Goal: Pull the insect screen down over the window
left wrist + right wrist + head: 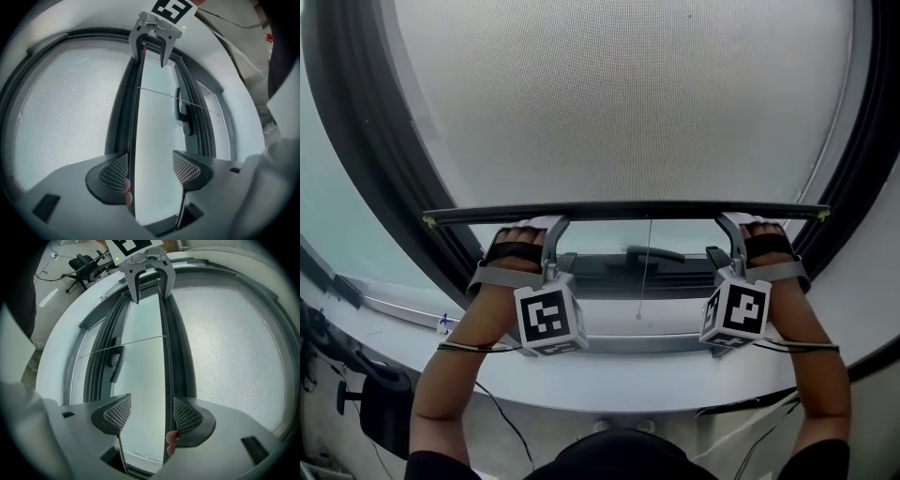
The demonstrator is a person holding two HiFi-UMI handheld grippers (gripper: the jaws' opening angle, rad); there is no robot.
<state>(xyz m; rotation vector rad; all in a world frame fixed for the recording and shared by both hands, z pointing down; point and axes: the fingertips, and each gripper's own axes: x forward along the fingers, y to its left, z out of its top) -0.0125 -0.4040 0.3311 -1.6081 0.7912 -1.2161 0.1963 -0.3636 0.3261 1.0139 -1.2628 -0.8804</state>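
Together, two parted tools (150, 171) (152, 414) straddle one screen bar (628, 212).

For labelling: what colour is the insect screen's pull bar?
Black pull bar; head view shows it best.

Black office chair (88, 264) on grey floor (56, 310), pale strip (48, 297) lying near it

Insect screen (628, 103): fine woven mesh, pale grey, matt, see-through.
Its bottom bar (628, 213): dark, smooth, faint sheen, looks like metal.
Window frame (366, 150): dark, smooth, semi-gloss.
Sill (656, 380), near: white, smooth, satin.
Window handle (654, 253): dark, smooth.
Left gripper (150, 171), right gripper (152, 415): grey, matt, plastic look.
Pads (115, 171): black with a grid texture.
Marker cubes (548, 317): matt black-on-white print.
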